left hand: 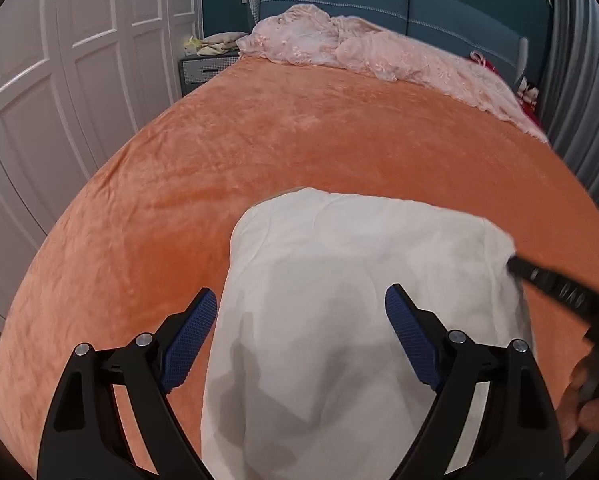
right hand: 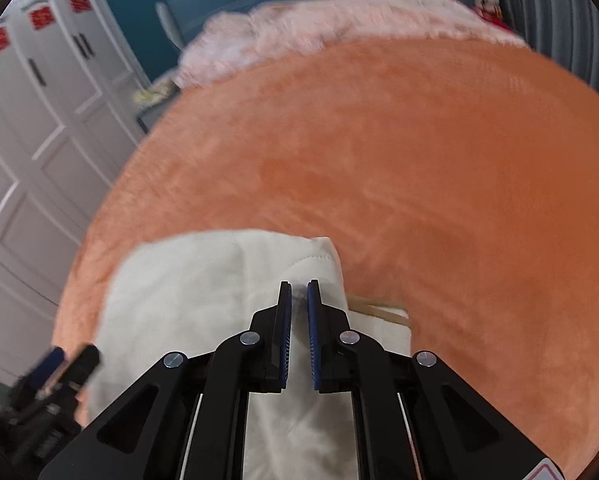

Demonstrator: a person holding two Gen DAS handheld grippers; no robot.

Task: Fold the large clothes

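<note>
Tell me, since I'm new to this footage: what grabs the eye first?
A big orange blanket covers the bed, with a cream garment lying at its near edge. The right gripper pinches that garment's corner; the left gripper hangs open above it.

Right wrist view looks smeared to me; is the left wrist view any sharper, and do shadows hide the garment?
Right wrist view: background streaked by motion blur, though the right gripper stays crisp, shut on the cream garment. Left wrist view: sharper; orange blanket texture reads clearly, soft grey shadows fall across the garment without hiding it. Both views bend strongly at the edges.
</note>
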